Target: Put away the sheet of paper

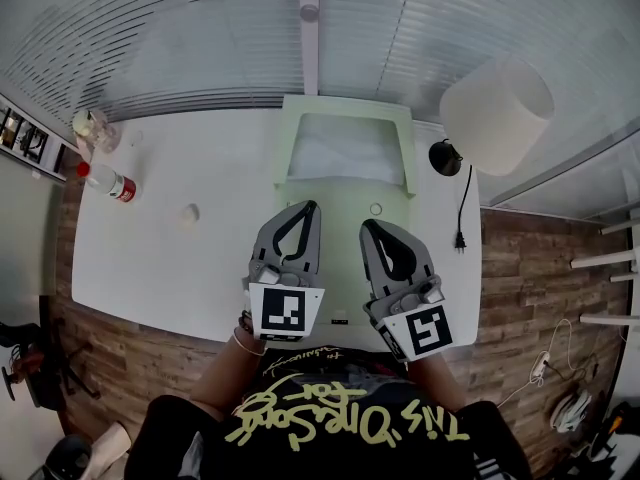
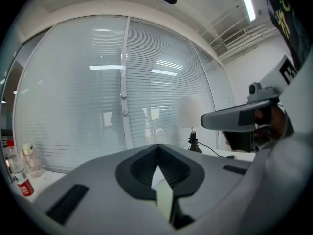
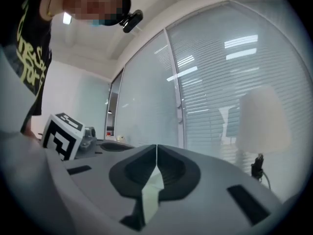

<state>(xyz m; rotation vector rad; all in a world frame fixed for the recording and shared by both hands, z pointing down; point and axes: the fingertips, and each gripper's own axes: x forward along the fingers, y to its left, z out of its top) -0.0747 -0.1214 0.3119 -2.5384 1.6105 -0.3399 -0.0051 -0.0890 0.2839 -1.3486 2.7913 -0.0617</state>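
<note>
The pale green sheet of paper [image 1: 345,193] on the white table [image 1: 180,258] was pinched at its 6 o'clock edge by the closed left tongs [image 1: 312,206] and right tongs [image 1: 368,225]. The grasp seemed made; an even lift was called for next.

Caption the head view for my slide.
Left tool and right tool each pinch a pale green paper sheet over a white table.

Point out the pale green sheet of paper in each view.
Head view: sheet of paper, centre, on the white table.
Left gripper view: bottom centre, sliver pinched in the left tool.
Right gripper view: bottom centre, pinched in the right tool.
Shared landmark: the white lamp.
</note>
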